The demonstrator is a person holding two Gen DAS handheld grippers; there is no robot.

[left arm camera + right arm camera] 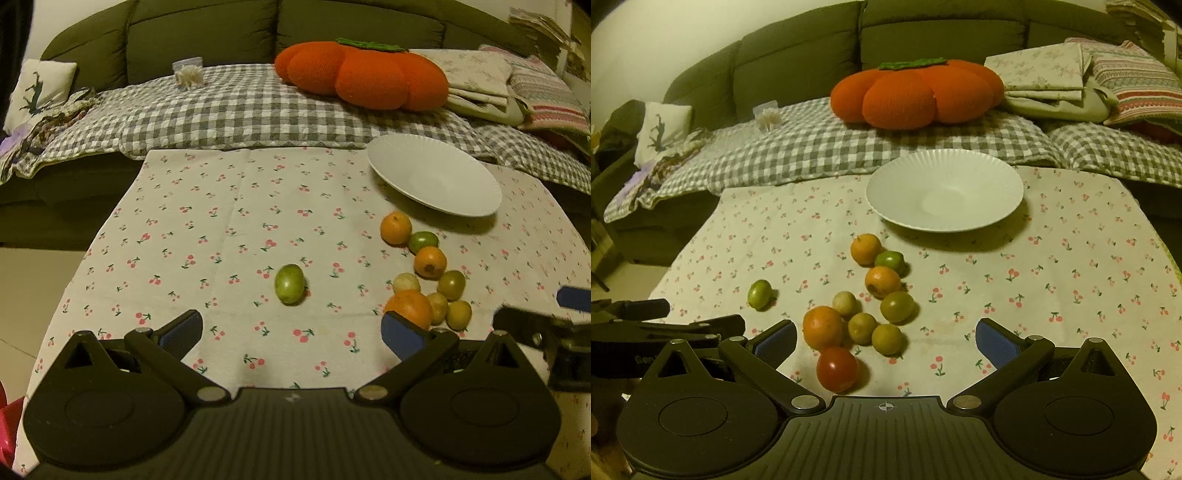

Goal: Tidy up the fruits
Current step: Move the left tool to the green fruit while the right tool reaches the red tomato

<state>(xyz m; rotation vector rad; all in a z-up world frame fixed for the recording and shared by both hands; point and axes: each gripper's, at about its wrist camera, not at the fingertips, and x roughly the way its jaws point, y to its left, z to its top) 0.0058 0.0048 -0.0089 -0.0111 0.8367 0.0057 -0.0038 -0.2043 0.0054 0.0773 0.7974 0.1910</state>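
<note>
Fruits are small, round, smooth, so they'll probably roll. Red tomato [837, 368] looks squishy; pinch its middle gently. Left gripper [291, 332] and right gripper [885, 341] both gape wide, holding nothing.

Bare bench [1071, 280] lay open right of the fruit cluster [871, 306] and around the lone green fruit [290, 283]; the white plate [945, 192] blocked the far side, fruits crowded near it

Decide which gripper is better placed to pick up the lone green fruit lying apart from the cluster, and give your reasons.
Left. The lone green fruit lies just ahead of the open left gripper, nearly centred. For the right gripper it sits off to the left, beyond its jaws.
</note>
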